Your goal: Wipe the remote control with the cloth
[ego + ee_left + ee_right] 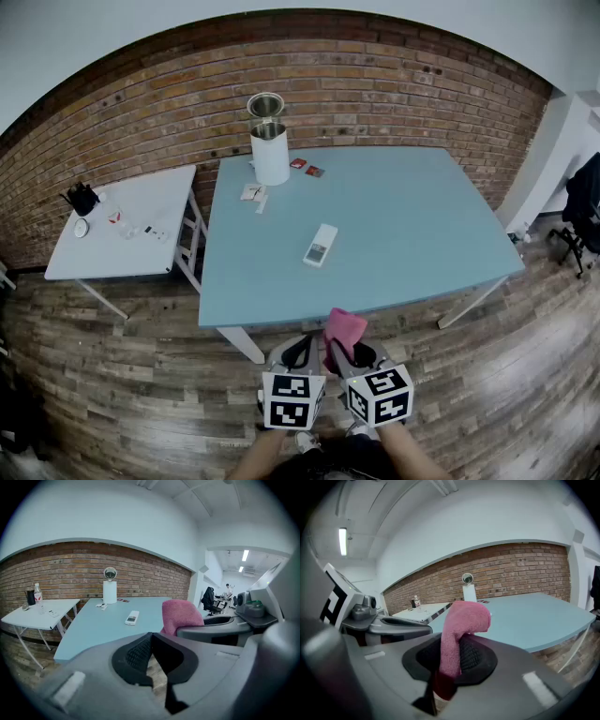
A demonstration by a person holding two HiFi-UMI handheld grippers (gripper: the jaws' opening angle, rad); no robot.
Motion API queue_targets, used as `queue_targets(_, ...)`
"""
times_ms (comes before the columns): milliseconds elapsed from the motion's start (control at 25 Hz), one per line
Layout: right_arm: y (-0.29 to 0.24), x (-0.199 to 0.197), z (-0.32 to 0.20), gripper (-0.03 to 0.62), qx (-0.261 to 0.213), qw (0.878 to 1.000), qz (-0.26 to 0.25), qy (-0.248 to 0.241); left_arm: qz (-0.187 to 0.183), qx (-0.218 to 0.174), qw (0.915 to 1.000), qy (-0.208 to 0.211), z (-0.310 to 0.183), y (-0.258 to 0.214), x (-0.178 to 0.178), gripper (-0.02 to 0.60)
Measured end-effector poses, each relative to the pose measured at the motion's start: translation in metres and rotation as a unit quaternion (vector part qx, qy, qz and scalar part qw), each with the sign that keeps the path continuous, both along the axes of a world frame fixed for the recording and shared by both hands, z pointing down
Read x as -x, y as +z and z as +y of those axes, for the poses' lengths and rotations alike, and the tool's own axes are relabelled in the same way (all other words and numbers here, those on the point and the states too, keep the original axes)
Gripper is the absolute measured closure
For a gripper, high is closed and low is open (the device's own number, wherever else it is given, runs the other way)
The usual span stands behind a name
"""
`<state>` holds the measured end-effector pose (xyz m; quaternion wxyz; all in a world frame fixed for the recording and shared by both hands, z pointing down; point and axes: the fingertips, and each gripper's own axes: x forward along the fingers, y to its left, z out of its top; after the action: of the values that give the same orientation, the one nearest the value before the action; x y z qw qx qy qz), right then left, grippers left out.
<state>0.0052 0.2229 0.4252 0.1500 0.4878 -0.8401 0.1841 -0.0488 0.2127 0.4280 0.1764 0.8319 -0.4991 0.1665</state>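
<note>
Two grippers sit side by side, just off the near edge of the blue table (pixel 412 225). Left gripper (pixel 302 349): jaws closed together, nothing between them. Right gripper (pixel 349 354): clamped on the pink cloth (pixel 343 328), which stands up out of the jaws. Remote control (pixel 321 246) lies on the table at 12 o'clock from the grippers, well apart. Judged: cloth in hand, wiping not begun. Left gripper view shows the remote; right gripper view does not, since the cloth fills its centre.

An office-like workroom: brick wall (pixel 356 84), blue table (pixel 403 225), white side table (pixel 112 253), office chair (pixel 583 202) beyond.
</note>
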Motion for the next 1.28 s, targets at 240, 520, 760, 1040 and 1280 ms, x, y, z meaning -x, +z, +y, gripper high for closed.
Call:
queue_targets(240,0.0,0.002,0.003,0.53,-0.001,1.0,0.005,0.002,0.003,0.004,1.0,0.006,0.003,0.002,0.0,0.581)
queue_targets(520,-0.003,-0.001,-0.001,0.528,-0.005,1.0,0.015,0.017,0.003,0.001,0.9998,0.021,-0.002,0.003,-0.002,0.581)
queue_targets(760,-0.002,-0.01,-0.02,0.528,-0.003,1.0,0.017,0.024,0.009,0.003,0.9995,0.032,-0.018,0.006,-0.011,0.581)
queue_targets(1040,0.005,-0.02,-0.059,0.528,0.004,1.0,0.01,0.014,-0.001,0.003,0.9997,0.023,-0.055,0.016,-0.024,0.581)
queue_targets(1280,0.016,-0.031,-0.109,0.528,0.02,1.0,0.009,-0.018,0.009,0.018,0.9998,-0.005,-0.098,0.029,-0.033,0.581)
